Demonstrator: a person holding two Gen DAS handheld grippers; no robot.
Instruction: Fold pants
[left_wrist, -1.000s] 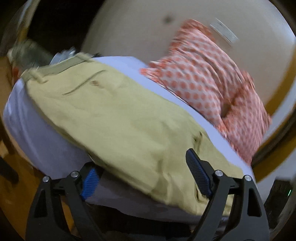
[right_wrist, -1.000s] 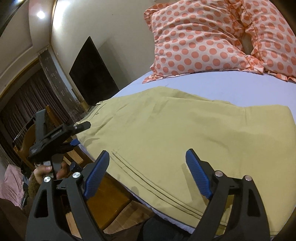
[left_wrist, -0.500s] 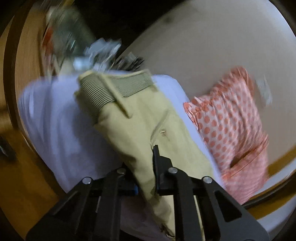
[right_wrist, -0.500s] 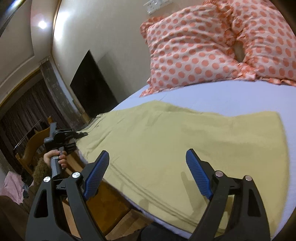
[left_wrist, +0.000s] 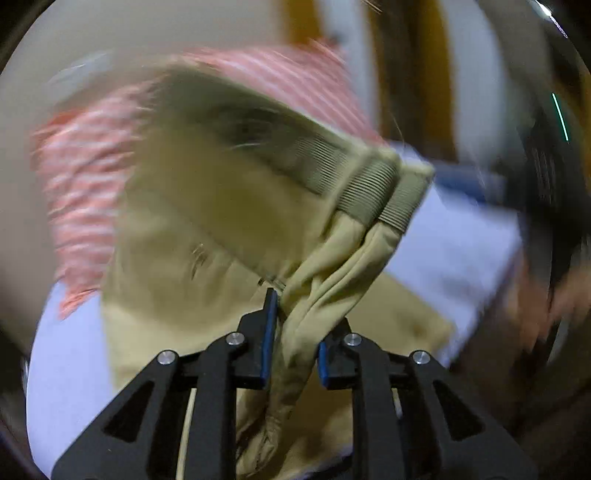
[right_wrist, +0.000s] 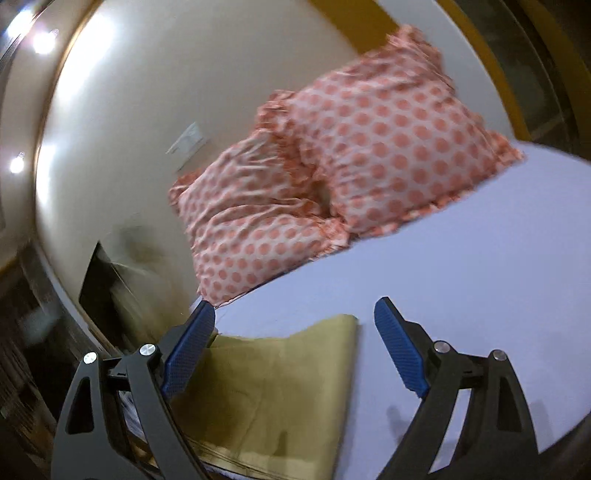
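The khaki pants (left_wrist: 229, 206) lie on a bed with a pale lavender sheet (left_wrist: 454, 236). My left gripper (left_wrist: 293, 332) is shut on a bunched fold of the pants near the ribbed waistband (left_wrist: 373, 188) and holds that end lifted above the bed; the view is blurred. My right gripper (right_wrist: 295, 325) is open and empty, hovering above the leg end of the pants (right_wrist: 280, 384), which lies flat on the sheet (right_wrist: 461, 288) between and below its fingers.
Two orange polka-dot pillows (right_wrist: 332, 192) lean against the cream wall at the head of the bed. A dark screen (right_wrist: 107, 291) stands left of the bed. The bed's edge runs along the bottom left of the right wrist view.
My left gripper closed on the pants near the waistband and lifted that end, swinging it over toward the pillows. My right gripper rose and tilted toward the pillows, staying open.
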